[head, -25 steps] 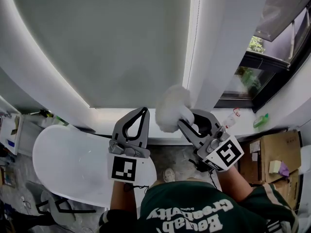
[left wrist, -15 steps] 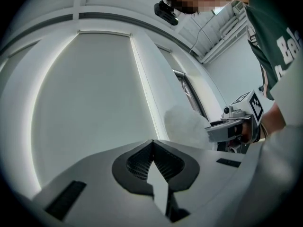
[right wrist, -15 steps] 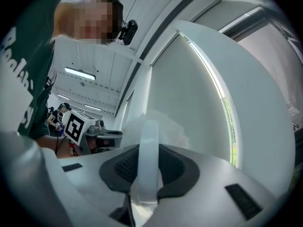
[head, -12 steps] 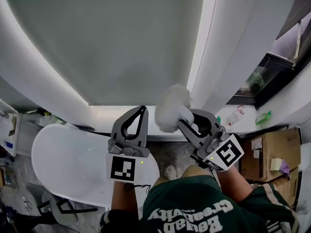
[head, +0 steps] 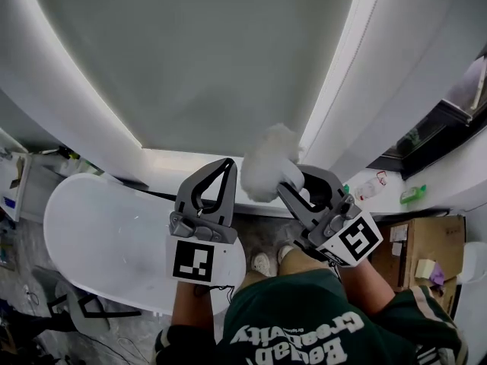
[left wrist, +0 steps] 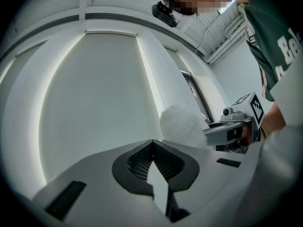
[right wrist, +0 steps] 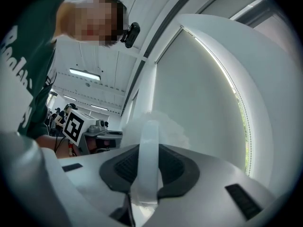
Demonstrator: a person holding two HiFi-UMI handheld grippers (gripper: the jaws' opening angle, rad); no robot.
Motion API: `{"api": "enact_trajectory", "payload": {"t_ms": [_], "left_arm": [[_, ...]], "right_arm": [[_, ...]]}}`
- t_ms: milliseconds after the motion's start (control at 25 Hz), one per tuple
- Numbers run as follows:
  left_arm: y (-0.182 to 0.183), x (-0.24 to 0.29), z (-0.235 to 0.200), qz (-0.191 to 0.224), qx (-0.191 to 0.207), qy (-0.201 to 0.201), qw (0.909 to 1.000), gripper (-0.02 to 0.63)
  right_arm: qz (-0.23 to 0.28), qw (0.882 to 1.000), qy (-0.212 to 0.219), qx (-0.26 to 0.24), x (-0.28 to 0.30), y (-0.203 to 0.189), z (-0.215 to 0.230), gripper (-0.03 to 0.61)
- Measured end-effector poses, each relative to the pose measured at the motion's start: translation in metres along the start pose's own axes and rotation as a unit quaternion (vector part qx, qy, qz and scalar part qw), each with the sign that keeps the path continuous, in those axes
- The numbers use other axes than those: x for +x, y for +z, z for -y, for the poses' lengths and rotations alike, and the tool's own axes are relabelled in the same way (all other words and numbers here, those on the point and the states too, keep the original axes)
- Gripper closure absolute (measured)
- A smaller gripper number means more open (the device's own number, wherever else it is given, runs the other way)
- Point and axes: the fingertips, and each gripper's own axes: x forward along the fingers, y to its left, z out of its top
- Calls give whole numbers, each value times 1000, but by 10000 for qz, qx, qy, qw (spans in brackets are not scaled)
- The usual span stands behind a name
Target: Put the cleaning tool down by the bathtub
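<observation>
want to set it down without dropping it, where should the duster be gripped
Grip the flat pale handle just behind the fluffy head, coming from the handle end with a pad on either side of it. The head looks soft and would likely squash; the handle is narrow enough to pinch. The right tool is clamped there.

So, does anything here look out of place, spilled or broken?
Nothing looks spilled or broken. The one oddity: the fluffy white cleaning tool is up in the air, clamped in the right gripper, rather than lying by the white oval bathtub. The left gripper is shut on nothing.
</observation>
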Motion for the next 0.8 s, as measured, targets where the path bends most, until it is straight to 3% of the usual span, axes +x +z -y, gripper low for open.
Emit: {"api": "enact_trajectory", "payload": {"t_ms": [440, 800], "left_arm": [[-20, 21, -11, -243, -384, 351, 9984, 614], [-28, 19, -27, -406, -77, 1288, 9908, 614]], "right_arm": [[-143, 9981, 483, 353, 23, -23, 26, 483], [-33, 9954, 802, 517, 31, -34, 43, 483]]}}
